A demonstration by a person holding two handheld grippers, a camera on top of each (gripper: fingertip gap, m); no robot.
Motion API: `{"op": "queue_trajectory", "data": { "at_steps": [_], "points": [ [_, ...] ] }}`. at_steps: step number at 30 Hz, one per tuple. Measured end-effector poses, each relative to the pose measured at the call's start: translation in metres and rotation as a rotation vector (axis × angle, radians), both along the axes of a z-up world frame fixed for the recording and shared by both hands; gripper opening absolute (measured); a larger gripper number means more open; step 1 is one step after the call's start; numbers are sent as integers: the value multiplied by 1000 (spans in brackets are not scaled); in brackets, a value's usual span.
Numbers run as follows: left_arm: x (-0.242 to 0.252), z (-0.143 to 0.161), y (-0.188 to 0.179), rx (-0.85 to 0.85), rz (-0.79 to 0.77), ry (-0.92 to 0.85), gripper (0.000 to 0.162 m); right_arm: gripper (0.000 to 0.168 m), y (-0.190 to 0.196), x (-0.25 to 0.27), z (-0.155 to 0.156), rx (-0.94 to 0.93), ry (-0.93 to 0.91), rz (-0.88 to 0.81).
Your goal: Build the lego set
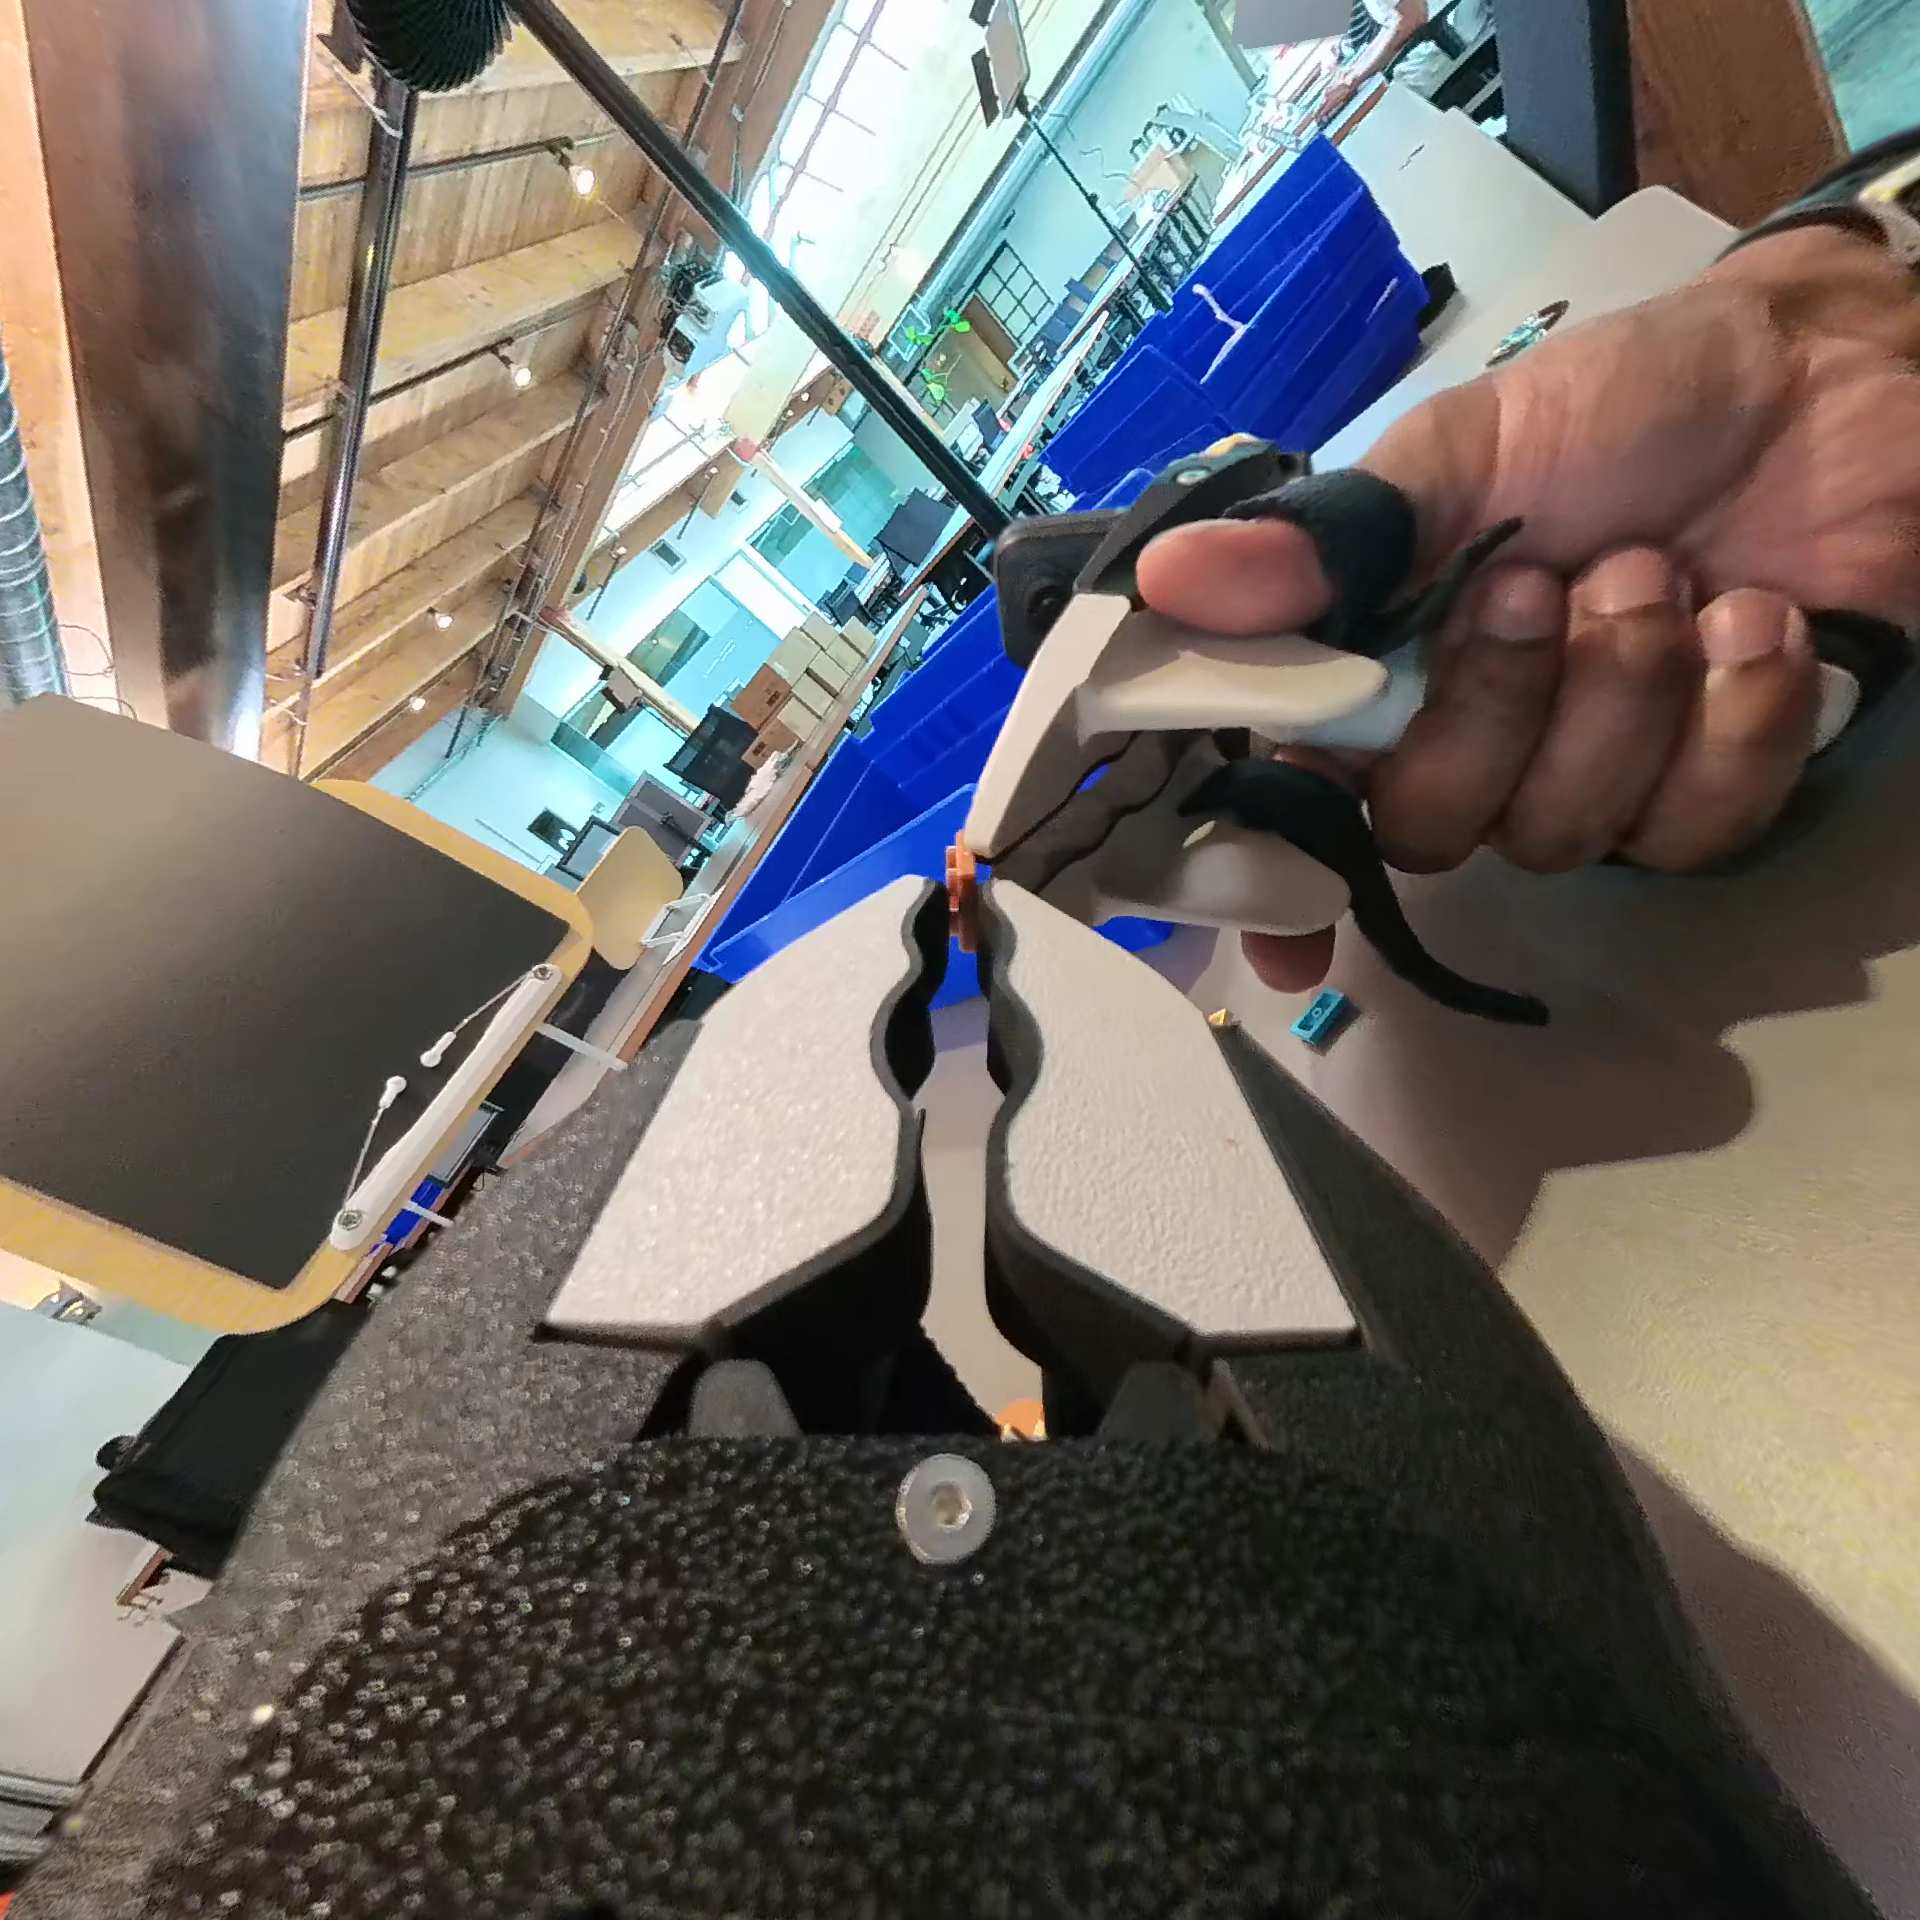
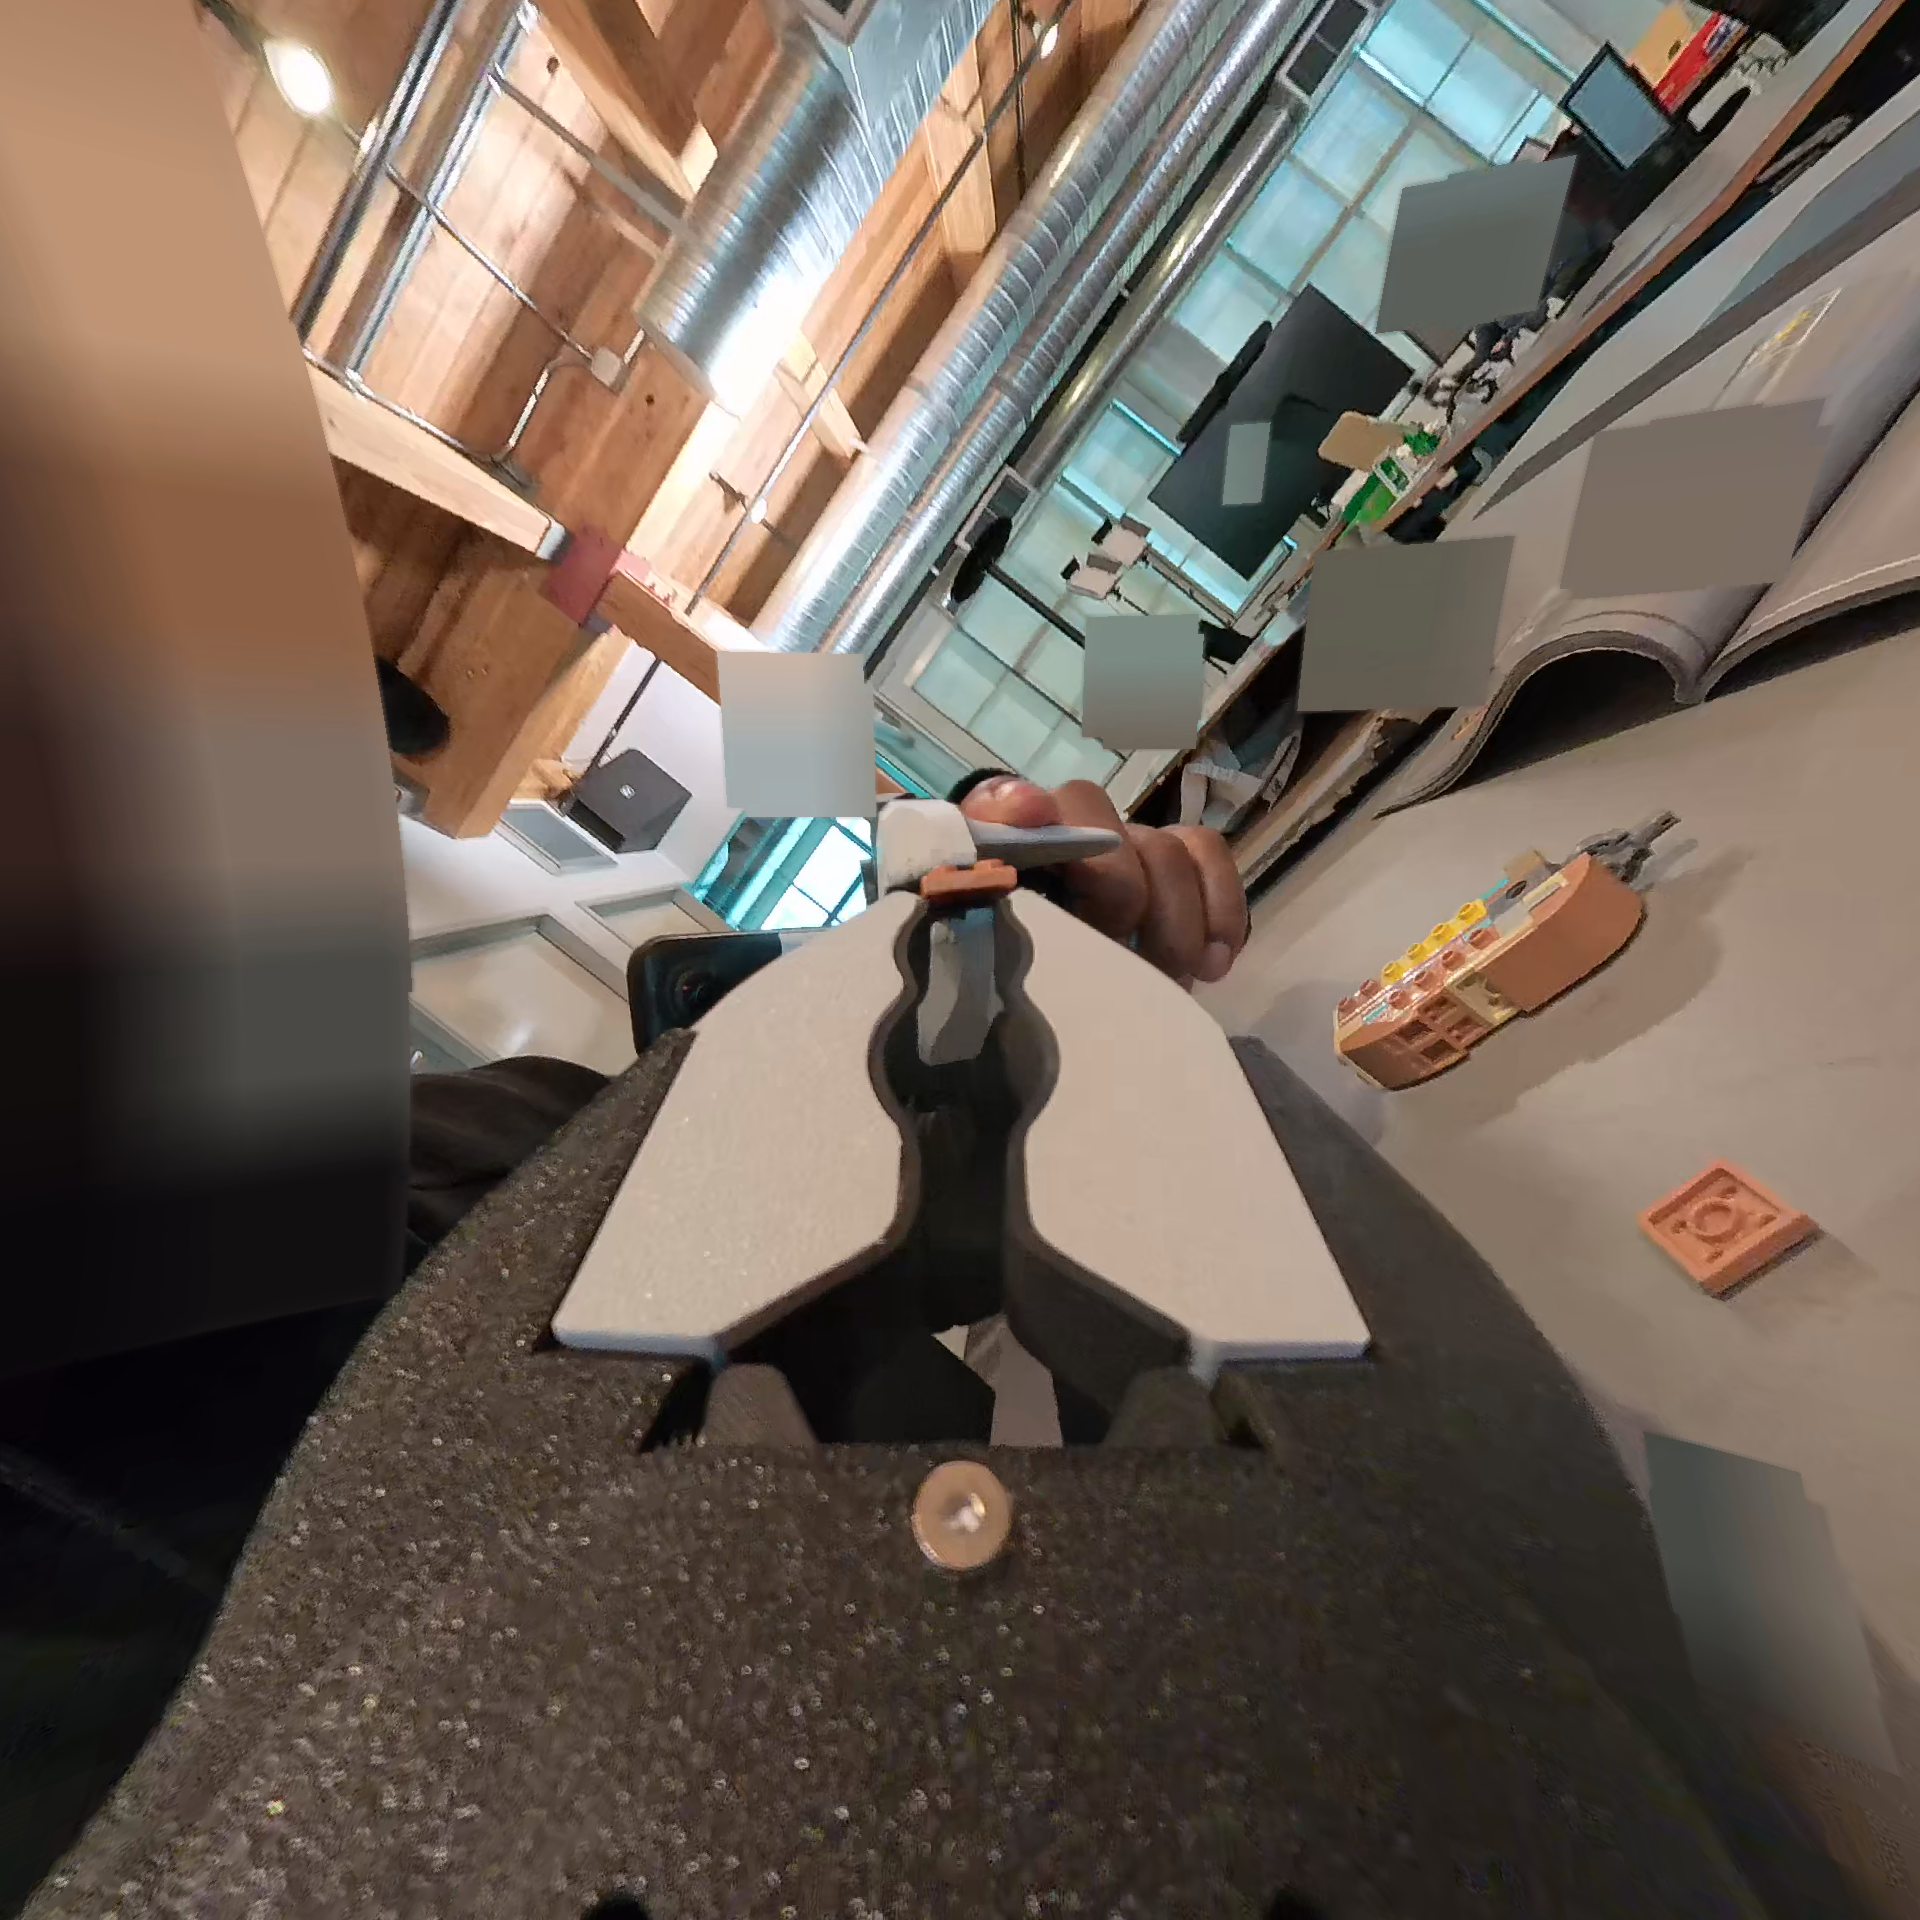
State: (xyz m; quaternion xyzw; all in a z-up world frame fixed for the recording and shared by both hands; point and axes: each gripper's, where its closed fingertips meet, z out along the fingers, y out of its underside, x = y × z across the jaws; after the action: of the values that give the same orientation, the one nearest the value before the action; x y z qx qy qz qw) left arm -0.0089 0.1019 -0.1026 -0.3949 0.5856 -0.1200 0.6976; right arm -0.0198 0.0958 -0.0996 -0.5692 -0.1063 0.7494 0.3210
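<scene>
A small orange-brown lego piece sits between the fingertips of my left gripper, which is shut on it and held above the grey table. My right gripper, held by a hand, comes in from the right, and its closed tips meet the same piece. In the right wrist view the piece lies across the tips of my right gripper, with the left gripper's fingers just beyond it. A partly built brown, yellow and tan lego model lies on the table to the right.
A brown square plate lies underside up near the model. An open instruction booklet lies farther back. A small blue piece and a tiny yellow one lie on the table. Blue bins line the far edge.
</scene>
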Motion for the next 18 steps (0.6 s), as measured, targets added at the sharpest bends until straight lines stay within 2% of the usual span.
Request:
{"op": "queue_trajectory", "data": {
  "at_steps": [5, 18],
  "points": [
    [1, 3, 2, 19, 43, -30, 4, 17, 2, 4, 6, -14, 64, -23],
    [4, 6, 0, 26, 59, -62, 4, 13, 1, 5, 8, -18, 90, -41]
  ]
}}
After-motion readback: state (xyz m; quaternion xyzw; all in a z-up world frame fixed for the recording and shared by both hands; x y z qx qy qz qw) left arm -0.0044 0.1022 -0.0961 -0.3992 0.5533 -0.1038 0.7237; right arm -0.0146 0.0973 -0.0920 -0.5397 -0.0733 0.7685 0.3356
